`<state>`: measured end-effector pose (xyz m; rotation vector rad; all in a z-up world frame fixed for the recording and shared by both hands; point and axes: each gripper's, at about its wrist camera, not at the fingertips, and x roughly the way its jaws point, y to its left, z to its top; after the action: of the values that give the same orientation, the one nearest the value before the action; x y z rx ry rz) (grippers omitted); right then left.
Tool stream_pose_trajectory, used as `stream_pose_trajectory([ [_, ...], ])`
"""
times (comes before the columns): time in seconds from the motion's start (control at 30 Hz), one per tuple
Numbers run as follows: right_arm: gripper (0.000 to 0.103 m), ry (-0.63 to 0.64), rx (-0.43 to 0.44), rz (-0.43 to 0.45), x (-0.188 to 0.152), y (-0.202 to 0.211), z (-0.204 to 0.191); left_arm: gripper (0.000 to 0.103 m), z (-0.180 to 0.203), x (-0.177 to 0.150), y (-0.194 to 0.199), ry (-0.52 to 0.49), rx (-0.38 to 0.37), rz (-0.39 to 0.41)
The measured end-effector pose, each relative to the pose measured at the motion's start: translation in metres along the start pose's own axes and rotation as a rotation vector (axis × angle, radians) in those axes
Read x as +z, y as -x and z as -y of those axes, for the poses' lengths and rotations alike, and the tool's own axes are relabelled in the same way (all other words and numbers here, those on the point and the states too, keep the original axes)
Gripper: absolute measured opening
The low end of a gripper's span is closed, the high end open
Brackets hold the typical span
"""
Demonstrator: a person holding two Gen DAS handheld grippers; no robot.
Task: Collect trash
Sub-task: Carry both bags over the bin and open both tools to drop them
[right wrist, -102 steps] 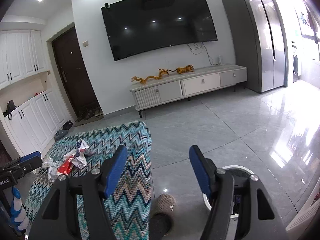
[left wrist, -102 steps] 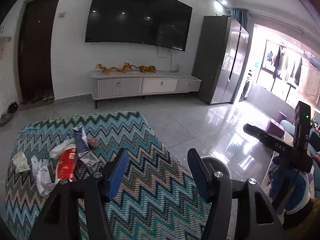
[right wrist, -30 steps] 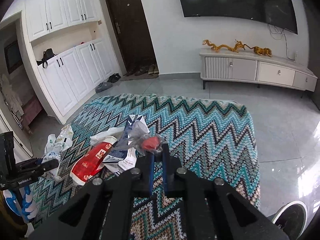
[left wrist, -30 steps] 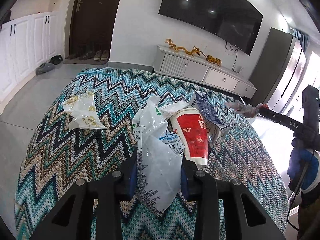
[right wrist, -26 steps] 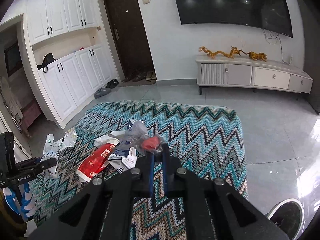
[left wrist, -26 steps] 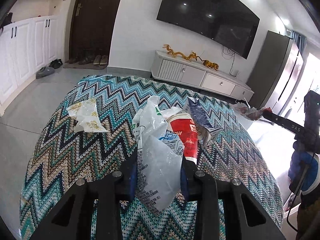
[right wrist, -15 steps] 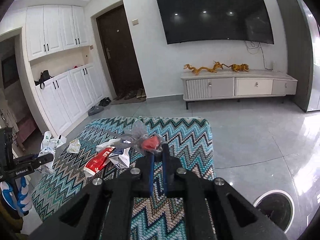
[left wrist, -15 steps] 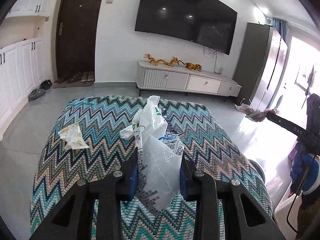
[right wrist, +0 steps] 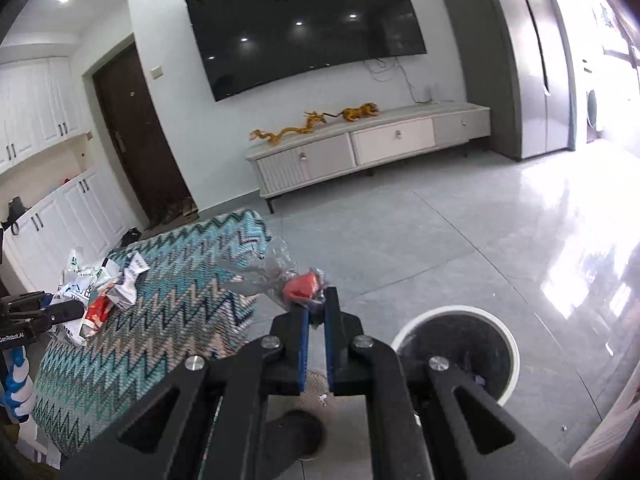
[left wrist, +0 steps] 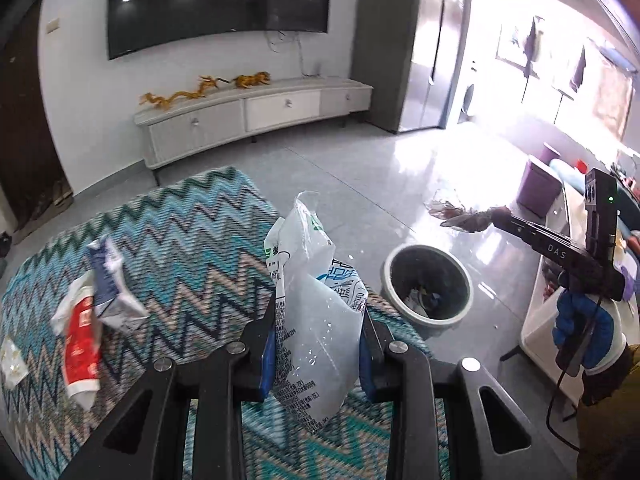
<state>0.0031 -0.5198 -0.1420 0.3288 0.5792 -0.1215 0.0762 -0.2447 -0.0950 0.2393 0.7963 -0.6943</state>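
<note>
My left gripper (left wrist: 316, 320) is shut on a crumpled white plastic bag (left wrist: 316, 300) and holds it above the right edge of the zigzag cloth (left wrist: 180, 240). My right gripper (right wrist: 315, 312) is shut on a clear plastic wrapper with a red piece inside (right wrist: 288, 276), held in the air left of the round trash bin (right wrist: 460, 344). In the left wrist view the bin (left wrist: 428, 284) stands on the floor right of the cloth, with the right gripper (left wrist: 496, 216) and its wrapper above it. A red packet (left wrist: 82, 332) and a blue-white carton (left wrist: 108, 280) lie on the cloth.
A small white wrapper (left wrist: 12, 356) lies at the cloth's left edge. A white TV cabinet (right wrist: 360, 148) and a wall TV (right wrist: 304, 24) are at the back, a grey cupboard (right wrist: 520, 60) at the right. The tiled floor (right wrist: 480, 240) is glossy. A slippered foot (right wrist: 296, 436) is below the right gripper.
Both grippers have swung right, away from the trash pile and towards the bin, each still holding its piece. The bin now shows near both grippers.
</note>
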Motion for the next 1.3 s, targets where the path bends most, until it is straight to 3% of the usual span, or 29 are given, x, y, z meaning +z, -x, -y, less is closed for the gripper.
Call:
stream_pose_trajectory([
  [0.13,0.006,-0.083,-0.060,-0.050,-0.020,-0.017,0.049,0.030,0.055,0.027,-0.054,-0.086,-0.083,-0.073],
  [0.4,0.006,-0.194,-0.148,-0.145,-0.052,-0.062,0.122,0.031,0.138,0.068,-0.160,-0.104,-0.230,-0.195],
  [0.53,0.008,-0.224,-0.176,-0.180,-0.062,-0.084,0.144,0.032,0.159,0.076,-0.205,-0.084,-0.257,-0.243],
  [0.67,0.009,-0.231,-0.209,-0.214,-0.067,-0.106,0.161,0.034,0.172,0.080,-0.245,-0.073,-0.233,-0.279],
  [0.77,0.010,-0.230,-0.224,-0.245,-0.072,-0.121,0.171,0.042,0.178,0.082,-0.267,-0.038,-0.248,-0.308],
  [0.83,0.012,-0.249,-0.220,-0.260,-0.076,-0.129,0.178,0.060,0.177,0.084,-0.276,-0.013,-0.251,-0.313],
  [0.87,0.016,-0.255,-0.226,-0.269,-0.079,-0.133,0.182,0.062,0.176,0.085,-0.278,-0.001,-0.250,-0.309],
  [0.93,0.039,-0.261,-0.240,-0.284,-0.083,-0.139,0.186,0.062,0.177,0.085,-0.281,0.008,-0.254,-0.312],
  [0.97,0.042,-0.264,-0.241,-0.290,-0.085,-0.142,0.188,0.062,0.179,0.085,-0.281,0.010,-0.255,-0.312],
  [1.3,0.042,-0.297,-0.238,-0.286,-0.085,-0.140,0.183,0.061,0.161,0.083,-0.231,0.025,-0.248,-0.210],
])
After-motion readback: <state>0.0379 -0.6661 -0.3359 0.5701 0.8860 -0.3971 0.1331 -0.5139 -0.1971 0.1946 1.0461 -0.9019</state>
